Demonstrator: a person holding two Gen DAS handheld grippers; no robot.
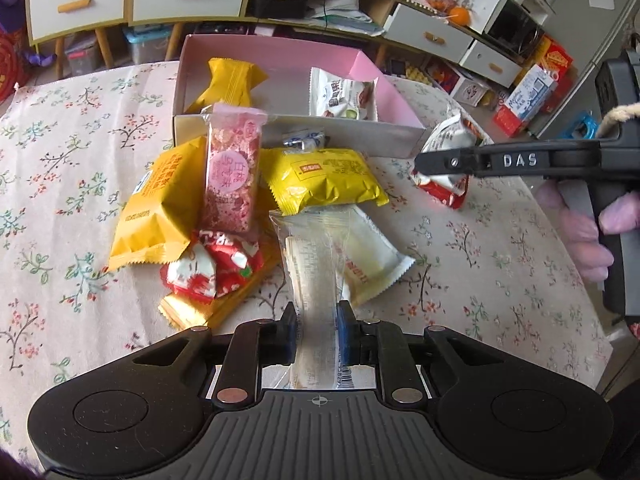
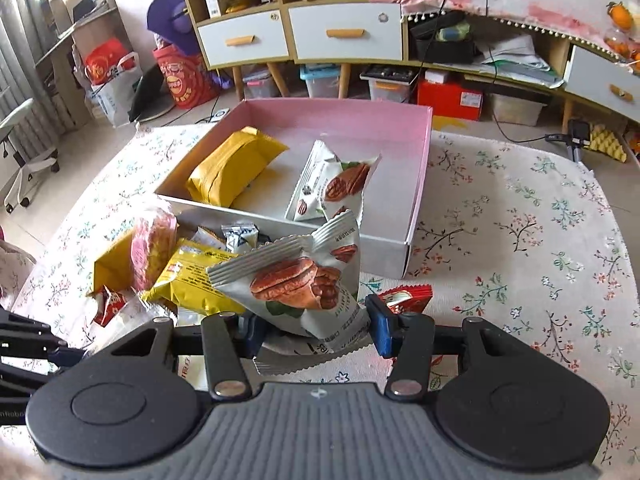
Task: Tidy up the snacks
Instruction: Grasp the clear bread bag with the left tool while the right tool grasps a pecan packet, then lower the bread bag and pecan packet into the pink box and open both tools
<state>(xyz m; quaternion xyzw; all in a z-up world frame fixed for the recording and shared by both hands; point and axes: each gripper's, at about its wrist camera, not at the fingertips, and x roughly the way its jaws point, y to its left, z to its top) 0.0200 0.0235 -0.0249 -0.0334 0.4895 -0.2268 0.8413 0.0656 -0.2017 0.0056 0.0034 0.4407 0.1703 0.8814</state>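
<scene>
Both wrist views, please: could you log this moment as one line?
left gripper: shut on clear packet | right gripper: shut on pecan packet | pink box: two snacks inside

1 pink box [image 2: 420,184], 3 yellow packs [image 1: 324,180], 2 pecan packs [image 2: 336,184]

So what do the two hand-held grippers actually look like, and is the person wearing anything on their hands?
Both are black plastic. The left hand-held gripper and right hand-held gripper have blue finger pads, a ribbed grey base and round black side discs. Seen from the left wrist, the right one's finger has white DAS lettering. The hand on its handle wears a purple glove.
</scene>
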